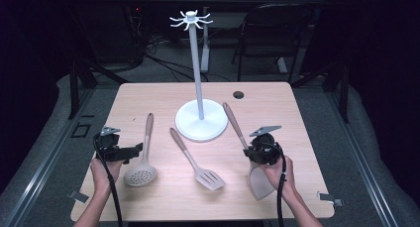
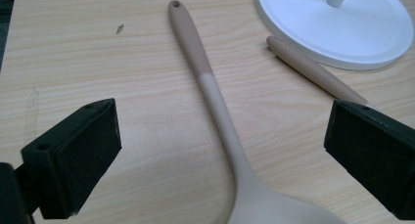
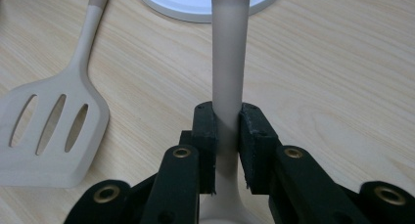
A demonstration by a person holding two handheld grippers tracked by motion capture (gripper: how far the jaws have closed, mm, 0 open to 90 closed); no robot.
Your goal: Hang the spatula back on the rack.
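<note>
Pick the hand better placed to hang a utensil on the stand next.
Right. The right gripper is already shut on the solid spatula's handle, near the stand. The left gripper is open over the skimmer, gripping nothing.

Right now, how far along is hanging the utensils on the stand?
Done: nothing; the stand has bare hooks. In hand: the right gripper is shut on the spatula handle. Left: that spatula, the skimmer under the open left gripper, and the slotted turner all lie on the table.
</note>
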